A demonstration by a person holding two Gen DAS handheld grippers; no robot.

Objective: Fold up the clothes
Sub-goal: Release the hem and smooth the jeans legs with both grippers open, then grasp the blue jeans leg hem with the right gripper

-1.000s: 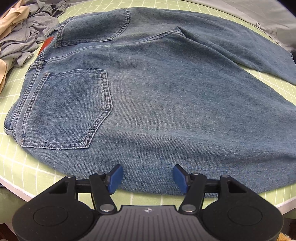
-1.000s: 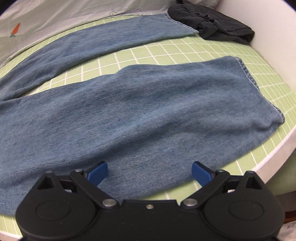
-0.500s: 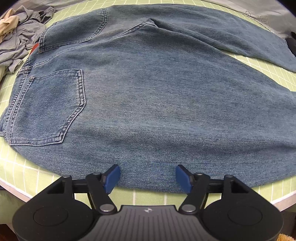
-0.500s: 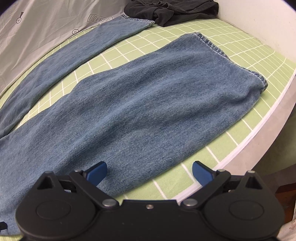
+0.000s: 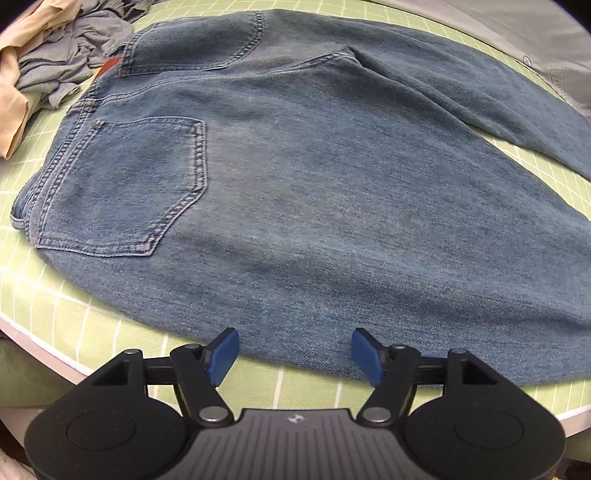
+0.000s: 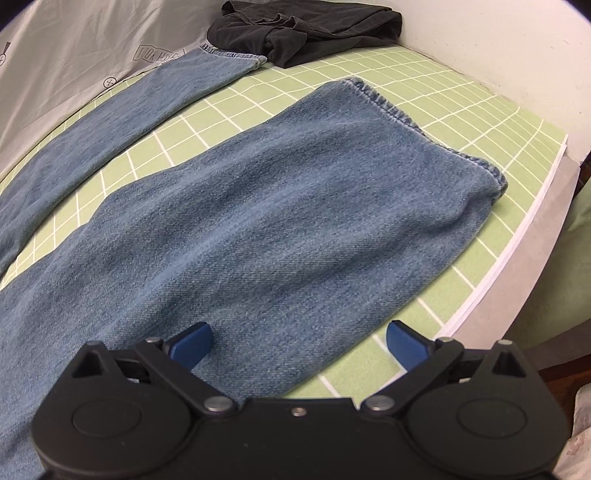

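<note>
A pair of blue jeans [image 5: 332,192] lies flat, seat side up, on a green grid mat [image 5: 55,314] that covers the counter. The long axis runs along the near edge: the waistband and back pockets lie toward the left end, and the two legs stretch away to the right, spread apart in a narrow V with mat showing between them.

The left gripper [image 5: 294,354] hangs above the near edge of the hip and thigh area, angled steeply downward. Its blue fingers [image 5: 221,354] are spread apart and empty, with the jeans' near outer seam lying just ahead of and between them, not yet pinched.

The right gripper [image 6: 300,341] sits over the near leg [image 6: 277,221], closer to the hem, which lies ahead of it toward the right end of the counter. Its fingers [image 6: 192,343] are wide apart too, with nothing clamped; the near edge of the leg passes between them.

So each hand has its own stretch of the same near edge. The fold probably depends on lifting that edge and carrying the near leg away, over the far leg [image 6: 110,122].

A crumpled grey and tan clothing pile [image 5: 44,62] lies at the far left corner, and a dark garment [image 6: 303,29] at the far right.
</note>
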